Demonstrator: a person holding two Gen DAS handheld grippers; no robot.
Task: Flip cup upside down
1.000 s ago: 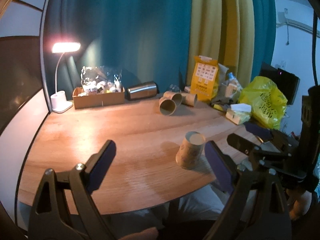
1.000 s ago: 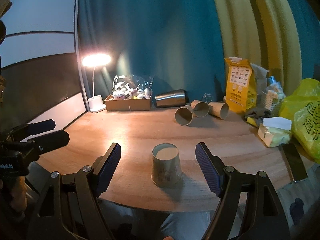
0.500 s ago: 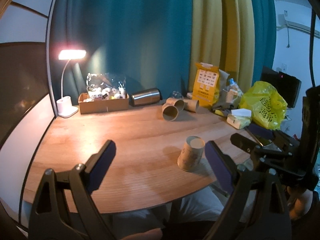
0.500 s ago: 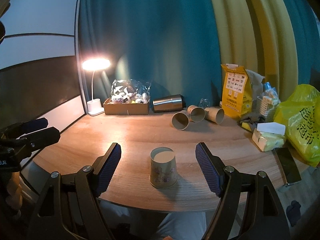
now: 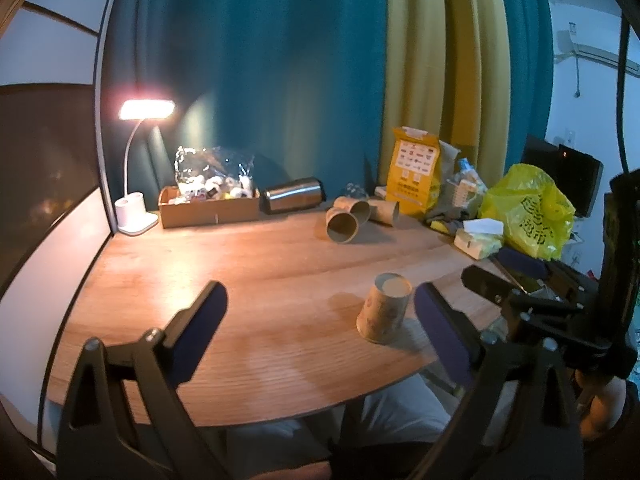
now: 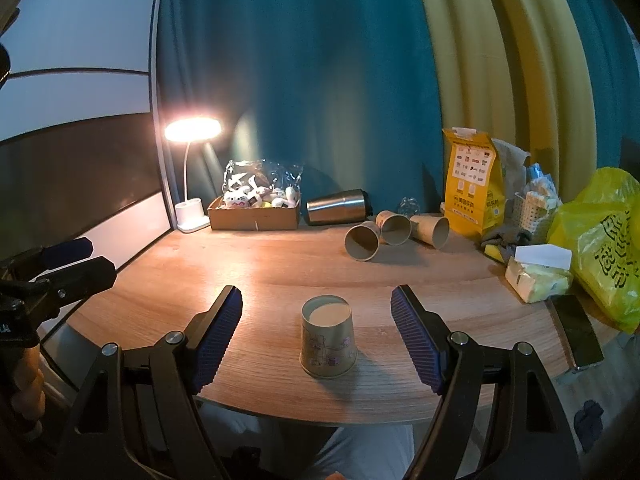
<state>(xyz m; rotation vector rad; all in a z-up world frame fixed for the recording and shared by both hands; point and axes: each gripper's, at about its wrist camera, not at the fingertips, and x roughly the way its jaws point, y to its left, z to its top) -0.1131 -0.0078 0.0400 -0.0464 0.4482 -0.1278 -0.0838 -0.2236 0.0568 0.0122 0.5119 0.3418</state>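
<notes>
Warm lamplight falls across a rounded wooden tabletop [image 6: 280,264] set against teal and yellow curtains [image 6: 320,100]. Nearest the edge, the right gripper [image 6: 316,320] hangs just off the tabletop with its jaws spread wide, blue ribbed pads [image 6: 414,336] on either side of a small printed paper cup [image 6: 328,338] and touching nothing. That cup stands upside down near the front edge, its wide mouth on the wood and its pale base facing up. The left gripper [image 5: 320,320] is off to the left of it, jaws likewise wide apart and empty; from its own camera the same cup [image 5: 384,312] sits just inside its right-hand pad, clear of it.

Further back, three plain brown paper cups [image 6: 394,230] lie on their sides in a cluster. A dark phone [image 6: 576,332] lies flat at the right edge, with a pale tissue pack [image 6: 536,276] beyond it and a bright yellow plastic bag [image 6: 604,240] beside that. Along the curtain stand a tall yellow printed pouch [image 6: 474,184], a steel tumbler [image 6: 338,206] on its side, a shallow cardboard box [image 6: 254,216] filled with small toys under clear wrap, and a white desk lamp [image 6: 192,132], lit.
</notes>
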